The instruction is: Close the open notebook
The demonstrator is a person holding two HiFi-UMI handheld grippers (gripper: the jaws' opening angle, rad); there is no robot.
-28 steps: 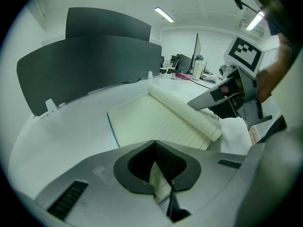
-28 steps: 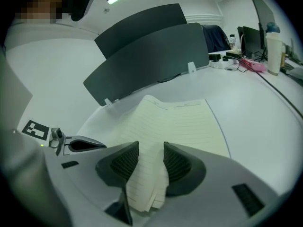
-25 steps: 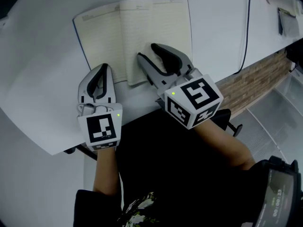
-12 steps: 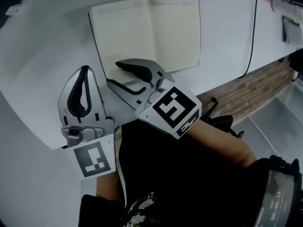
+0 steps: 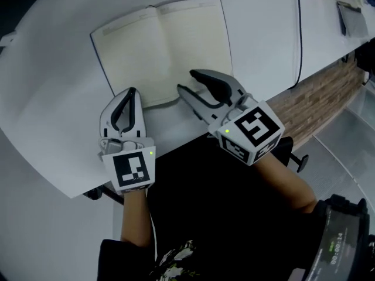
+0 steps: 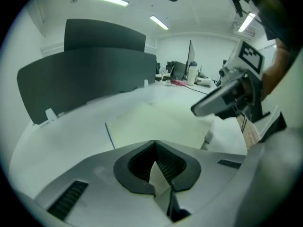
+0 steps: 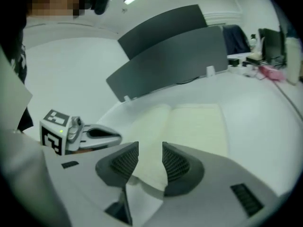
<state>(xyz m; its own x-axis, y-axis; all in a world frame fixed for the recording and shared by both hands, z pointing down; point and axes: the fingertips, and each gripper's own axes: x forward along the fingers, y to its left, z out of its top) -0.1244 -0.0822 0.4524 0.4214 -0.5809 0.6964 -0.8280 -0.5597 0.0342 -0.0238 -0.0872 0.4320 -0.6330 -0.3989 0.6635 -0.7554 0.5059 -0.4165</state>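
Note:
The open notebook (image 5: pixel 158 45) lies flat on the white table (image 5: pixel 53 98), cream pages up, with a dark cover edge. My right gripper (image 5: pixel 186 81) is open, its tips over the near edge of the right page. In the right gripper view the page's near edge (image 7: pixel 151 169) shows through the gap between the jaws of the right gripper (image 7: pixel 150 156). My left gripper (image 5: pixel 131 91) is shut and empty, just off the notebook's near left corner. In the left gripper view the left gripper (image 6: pixel 154 144) points at the notebook (image 6: pixel 156 122), and the right gripper (image 6: pixel 199 110) hangs at the right.
A black cable (image 5: pixel 300 34) runs across the table right of the notebook. Small items (image 5: pixel 351 13) lie at the far right. The table's near edge is under my hands, with wood-pattern floor (image 5: pixel 316 98) beyond. Dark partition panels (image 6: pixel 94 70) stand behind the table.
The right gripper has swung from pointing left across the near side to the right page's near edge, its jaws narrower. The left gripper has moved up toward the notebook's near left corner.

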